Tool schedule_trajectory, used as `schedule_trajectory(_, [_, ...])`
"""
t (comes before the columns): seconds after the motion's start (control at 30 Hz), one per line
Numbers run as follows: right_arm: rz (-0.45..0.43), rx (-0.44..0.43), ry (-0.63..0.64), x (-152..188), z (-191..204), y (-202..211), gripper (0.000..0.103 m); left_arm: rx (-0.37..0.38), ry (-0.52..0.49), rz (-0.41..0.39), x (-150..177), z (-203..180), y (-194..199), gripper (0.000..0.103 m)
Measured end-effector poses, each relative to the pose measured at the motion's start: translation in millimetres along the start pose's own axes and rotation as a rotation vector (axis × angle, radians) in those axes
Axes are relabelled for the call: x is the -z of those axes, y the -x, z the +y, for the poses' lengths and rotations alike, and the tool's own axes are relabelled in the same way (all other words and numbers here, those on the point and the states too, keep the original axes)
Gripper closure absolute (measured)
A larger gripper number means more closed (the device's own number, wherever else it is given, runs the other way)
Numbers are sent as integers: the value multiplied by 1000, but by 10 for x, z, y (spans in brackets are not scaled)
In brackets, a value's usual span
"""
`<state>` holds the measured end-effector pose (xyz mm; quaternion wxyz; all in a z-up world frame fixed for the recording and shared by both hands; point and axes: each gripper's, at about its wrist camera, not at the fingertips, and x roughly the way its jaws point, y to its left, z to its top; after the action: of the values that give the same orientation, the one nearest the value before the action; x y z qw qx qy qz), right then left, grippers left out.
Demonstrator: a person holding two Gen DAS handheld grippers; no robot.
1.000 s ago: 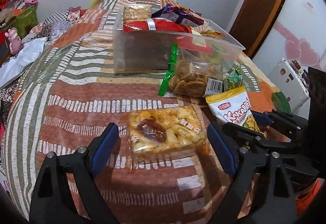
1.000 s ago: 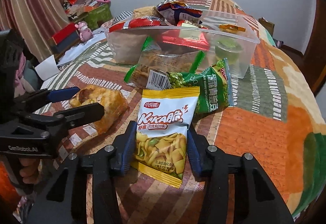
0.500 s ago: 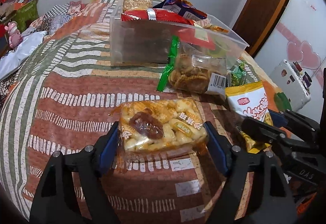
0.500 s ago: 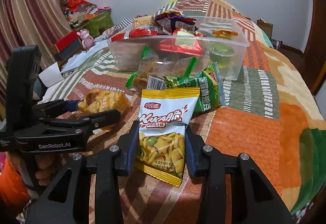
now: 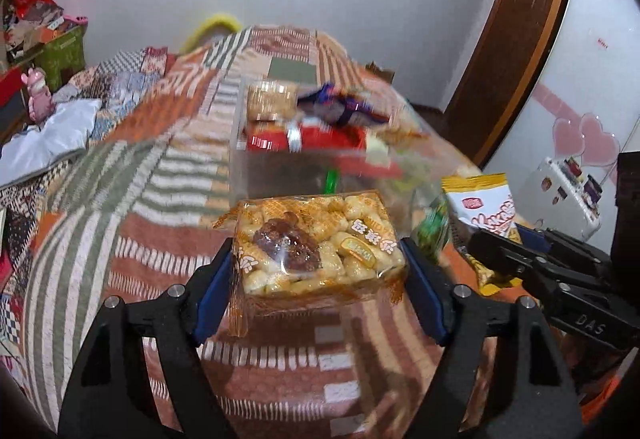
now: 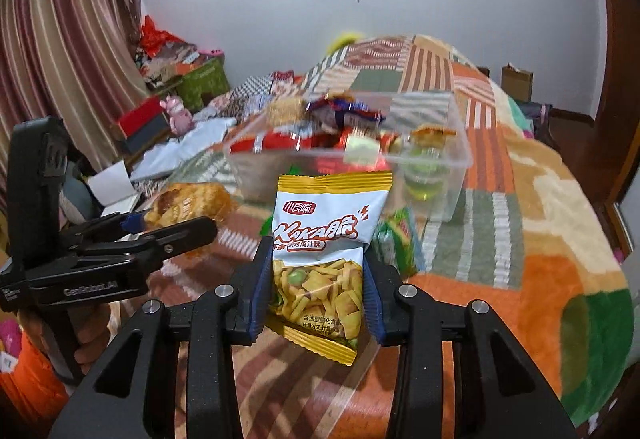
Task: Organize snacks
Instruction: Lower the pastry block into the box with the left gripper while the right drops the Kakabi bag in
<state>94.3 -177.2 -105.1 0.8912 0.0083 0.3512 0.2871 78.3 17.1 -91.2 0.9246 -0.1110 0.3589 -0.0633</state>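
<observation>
My left gripper [image 5: 316,287] is shut on a clear pack of puffed rice snacks [image 5: 316,243] and holds it raised above the bed. My right gripper [image 6: 316,291] is shut on a white and yellow chip bag [image 6: 324,239], also raised. The clear plastic bin [image 6: 448,159] with several snack packs stands ahead on the patchwork bedspread; it also shows in the left wrist view [image 5: 280,163]. The chip bag [image 5: 480,207] and the right gripper [image 5: 516,259] appear at the right of the left wrist view. The left gripper [image 6: 160,227] with the rice snack pack [image 6: 192,199] appears at the left of the right wrist view.
A green pea snack bag [image 6: 400,239] lies on the bedspread [image 6: 540,239] before the bin. Clutter, boxes and a pink toy [image 6: 176,111] sit at the far left. A wooden door [image 5: 512,39] and a small fridge [image 5: 568,179] stand at the right.
Both grippers closed on their packs and lifted them off the bedspread. Both views rose and tilted up, so more wall and the wall screen show.
</observation>
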Motion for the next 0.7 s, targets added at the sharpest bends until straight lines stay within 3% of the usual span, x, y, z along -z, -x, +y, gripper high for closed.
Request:
schedule_trajectory(0.3, [-76, 16, 0, -278, -97, -24, 67, -3, -12, -70, -347, -84, 12, 26])
schedule_trajectory(0.7, [-102, 36, -26, -590, -296, -314, 67, -51, -42, -93, -770, -93, -358, 26])
